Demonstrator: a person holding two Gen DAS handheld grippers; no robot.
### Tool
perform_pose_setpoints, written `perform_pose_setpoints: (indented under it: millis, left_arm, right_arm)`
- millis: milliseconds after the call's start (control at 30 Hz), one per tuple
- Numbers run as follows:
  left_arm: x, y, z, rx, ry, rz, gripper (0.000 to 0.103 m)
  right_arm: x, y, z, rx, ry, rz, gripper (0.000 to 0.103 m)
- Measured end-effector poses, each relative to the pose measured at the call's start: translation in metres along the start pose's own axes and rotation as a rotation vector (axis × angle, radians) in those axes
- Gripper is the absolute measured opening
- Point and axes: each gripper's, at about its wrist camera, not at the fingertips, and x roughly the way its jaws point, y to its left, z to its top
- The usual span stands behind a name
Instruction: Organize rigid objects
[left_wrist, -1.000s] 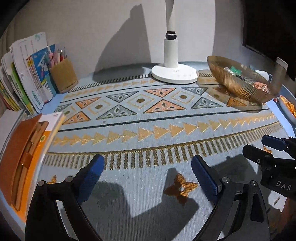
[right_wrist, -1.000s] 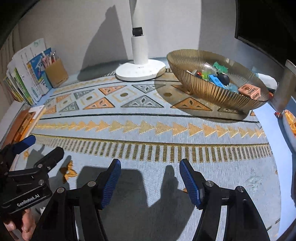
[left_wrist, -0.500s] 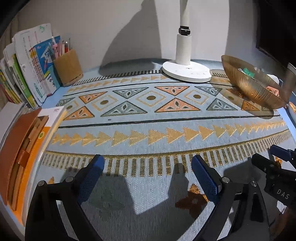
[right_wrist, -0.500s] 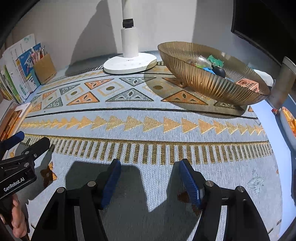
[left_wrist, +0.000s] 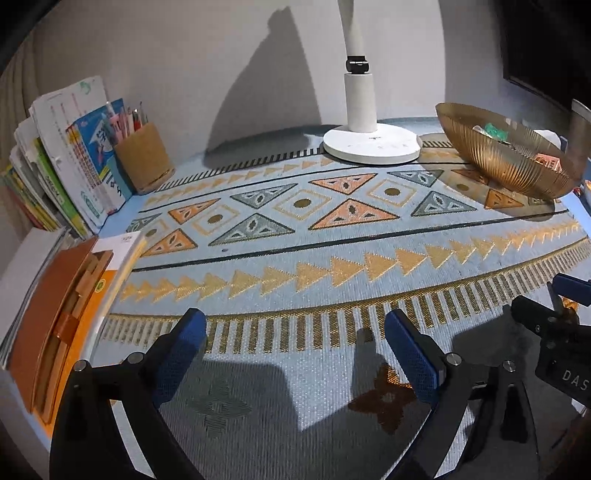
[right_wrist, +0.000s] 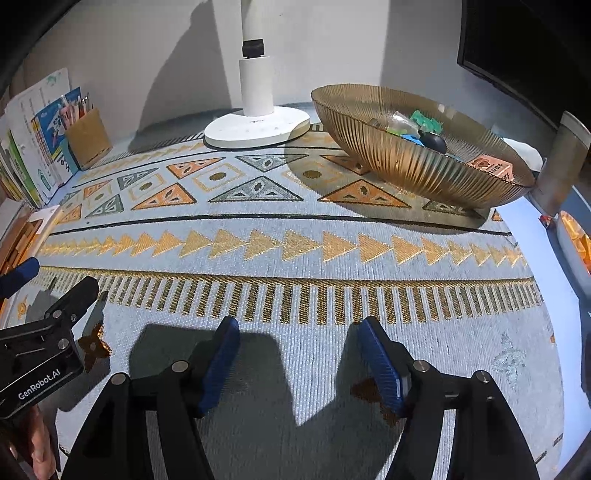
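Observation:
A ribbed golden bowl stands at the back right of the patterned mat. Inside it lie a green piece, a blue piece, a black round thing and an orange box. The bowl also shows in the left wrist view. My right gripper hovers over the mat's near edge, its jaws opening with nothing between them. My left gripper is open and empty beside it, over the near left of the mat. Each gripper appears in the other's view: the left and the right.
A white lamp base stands at the back centre. A brown pen holder and upright books line the back left. A brown notebook on an orange book lies at the left edge. A metal cylinder stands right of the bowl.
The left wrist view has swung slightly left, so the lamp and bowl sit further right in it. The right gripper has barely moved. Both grippers stay empty.

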Motion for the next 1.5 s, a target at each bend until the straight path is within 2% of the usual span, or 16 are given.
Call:
perform_pose_setpoints:
  millis: [200, 267, 333, 1500]
  left_arm:
    - [0.000, -0.005, 0.000, 0.020, 0.002, 0.007, 0.097]
    - [0.000, -0.004, 0.000, 0.020, 0.004, 0.007, 0.097]
    - [-0.001, -0.004, 0.000, 0.017, 0.004, 0.005, 0.097]
    - [0.013, -0.007, -0.001, 0.051, 0.080, 0.000, 0.098]
  right_arm:
    - [0.000, 0.000, 0.000, -0.002, 0.002, -0.004, 0.070]
    - [0.001, 0.000, 0.000, 0.000, 0.007, -0.009, 0.077]
    - [0.002, 0.000, 0.000, 0.001, 0.010, -0.009, 0.078]
    - [0.002, 0.000, -0.001, -0.001, 0.009, -0.010, 0.079]
